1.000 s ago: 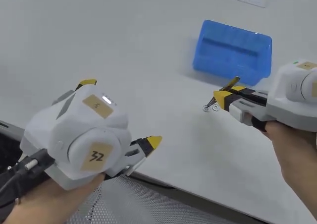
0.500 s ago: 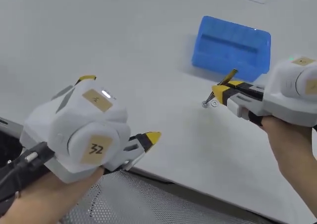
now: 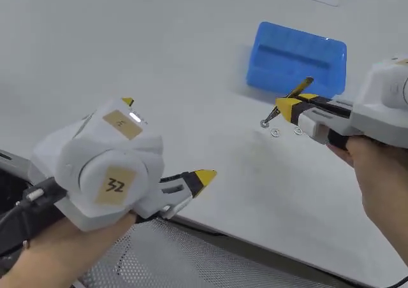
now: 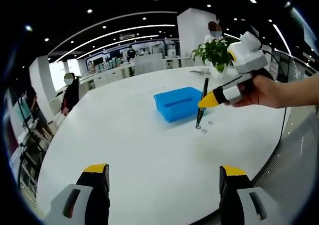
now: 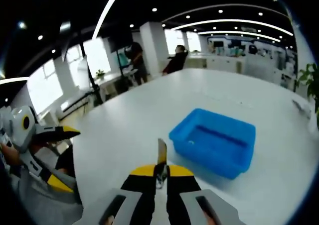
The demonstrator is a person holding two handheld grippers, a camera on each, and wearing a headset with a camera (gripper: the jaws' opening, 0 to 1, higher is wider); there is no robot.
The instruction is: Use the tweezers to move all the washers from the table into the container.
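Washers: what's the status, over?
Right gripper shut on tweezers, tips at washers on table. Left gripper open, idle. Nothing blocking the container.

The head view looks forward and down across the white table (image 3: 159,52) from over its near edge. The left gripper view sits low at that edge, facing the blue container (image 4: 177,103) from well back. The right gripper view faces the same container from nearer, past the tweezers (image 5: 162,153) in its jaws.

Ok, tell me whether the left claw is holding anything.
No: the left claw stands open with nothing between its jaws.
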